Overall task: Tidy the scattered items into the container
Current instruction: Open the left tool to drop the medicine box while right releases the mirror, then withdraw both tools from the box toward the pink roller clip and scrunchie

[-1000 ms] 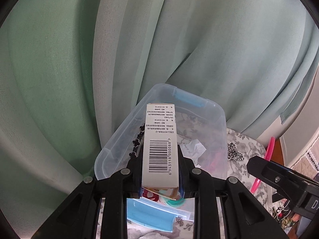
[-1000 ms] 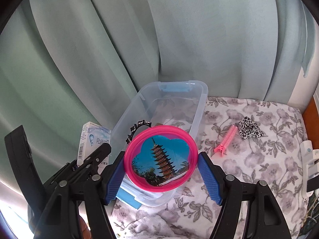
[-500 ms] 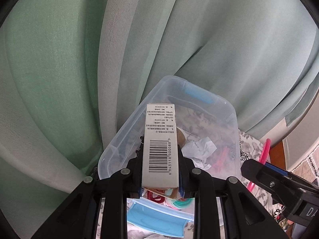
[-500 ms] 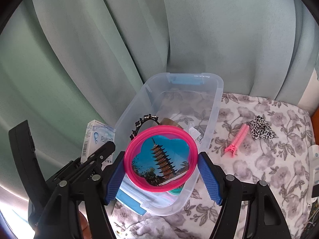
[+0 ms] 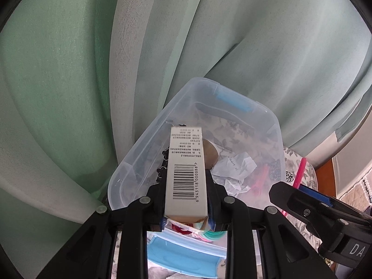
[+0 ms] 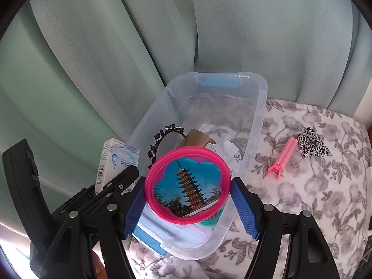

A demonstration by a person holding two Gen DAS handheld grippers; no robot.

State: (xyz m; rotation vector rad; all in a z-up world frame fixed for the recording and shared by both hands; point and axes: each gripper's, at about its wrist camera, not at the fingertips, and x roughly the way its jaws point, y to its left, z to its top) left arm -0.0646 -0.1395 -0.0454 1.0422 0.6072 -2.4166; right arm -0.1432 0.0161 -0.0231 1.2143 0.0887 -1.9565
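A clear plastic container (image 6: 262,97) stands on a floral cloth against a curtain. My left gripper (image 5: 186,200) is shut on a white carton with a barcode (image 5: 186,174), held upright over the container's (image 5: 276,127) near left corner. My right gripper (image 6: 187,200) is shut on a pink round frame with a pagoda picture (image 6: 187,184), above the container's near end. In the right wrist view the carton (image 6: 116,158) and left gripper (image 6: 116,186) show at left. Inside lie a black headband (image 6: 162,139), crumpled paper (image 5: 234,169), a brown tube (image 6: 197,139) and teal hair ties (image 6: 211,220).
A pink hair clip (image 6: 282,160) and a leopard-print scrunchie (image 6: 311,143) lie on the floral cloth (image 6: 302,197) right of the container. A green curtain (image 6: 116,46) hangs close behind and to the left. A white object (image 6: 368,197) sits at the right edge.
Both grippers have sunk closer to the container, which now looks larger and lower in both views. Each still grips its item.
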